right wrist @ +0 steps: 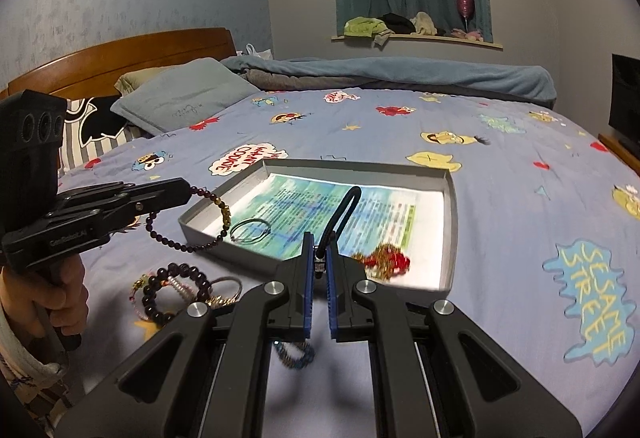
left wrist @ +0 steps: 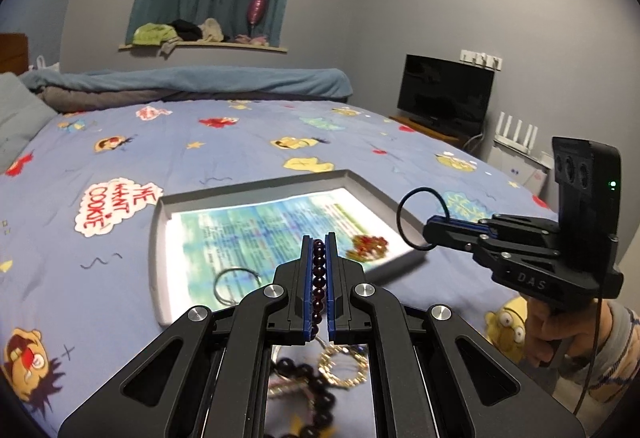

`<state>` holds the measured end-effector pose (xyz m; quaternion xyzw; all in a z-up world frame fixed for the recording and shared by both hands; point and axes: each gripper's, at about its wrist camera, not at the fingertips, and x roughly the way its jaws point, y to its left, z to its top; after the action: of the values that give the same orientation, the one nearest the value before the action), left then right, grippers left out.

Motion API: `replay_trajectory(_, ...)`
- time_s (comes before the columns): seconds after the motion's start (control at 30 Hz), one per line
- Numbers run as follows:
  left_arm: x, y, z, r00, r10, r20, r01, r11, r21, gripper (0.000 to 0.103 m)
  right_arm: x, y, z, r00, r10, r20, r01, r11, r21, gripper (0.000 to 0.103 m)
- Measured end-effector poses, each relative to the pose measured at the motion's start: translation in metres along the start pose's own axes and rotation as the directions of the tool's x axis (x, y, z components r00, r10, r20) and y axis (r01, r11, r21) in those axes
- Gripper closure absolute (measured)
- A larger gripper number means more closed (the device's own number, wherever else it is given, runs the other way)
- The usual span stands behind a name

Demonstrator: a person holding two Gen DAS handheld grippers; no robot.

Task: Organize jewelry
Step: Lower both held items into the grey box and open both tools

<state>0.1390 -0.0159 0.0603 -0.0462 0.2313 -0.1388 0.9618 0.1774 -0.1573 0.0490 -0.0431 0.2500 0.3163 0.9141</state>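
Note:
A grey tray (left wrist: 160,238) (right wrist: 452,198) lined with a printed sheet lies on the bed. In it are a thin ring bangle (left wrist: 234,284) (right wrist: 250,230) and a red-and-gold piece (left wrist: 370,246) (right wrist: 386,260). My left gripper (left wrist: 319,238) (right wrist: 188,192) is shut on a dark purple bead bracelet (left wrist: 319,278) (right wrist: 188,246), which hangs by the tray's near-left corner. My right gripper (right wrist: 319,238) (left wrist: 430,232) is shut on a thin black ring bangle (right wrist: 344,210) (left wrist: 420,218), held above the tray's near right side. A pile of loose bracelets (right wrist: 180,290) (left wrist: 320,382) lies on the sheet before the tray.
The bed has a blue cartoon-print sheet (right wrist: 520,238), pillows (right wrist: 184,98) and a rolled blanket (right wrist: 400,74) at the far side. A blue beaded piece (right wrist: 296,354) lies under my right gripper. A TV (left wrist: 444,94) stands beside the bed. A hand (right wrist: 60,298) holds each gripper.

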Motion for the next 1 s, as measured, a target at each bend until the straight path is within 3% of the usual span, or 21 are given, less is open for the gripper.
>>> replay_trajectory(0.27,0.028,0.012,0.012,0.999,0.028,-0.026,-0.028,1.000,0.003,0.097,0.046,0.002,0.018,0.998,0.015,-0.057,-0.017,0.999,-0.032,0.097)
replay_trajectory(0.6,0.072,0.023,0.015,0.990,0.084,-0.117,-0.079,0.996,0.049,0.097,0.092,-0.001,0.021,0.990,0.024,-0.141,-0.029,0.999,-0.036,0.097)
replay_trajectory(1.0,0.099,0.038,0.004,0.970,0.113,-0.214,-0.112,0.994,0.016,0.097,0.115,-0.015,0.018,0.974,-0.032,-0.224,0.032,0.999,-0.004,0.097)
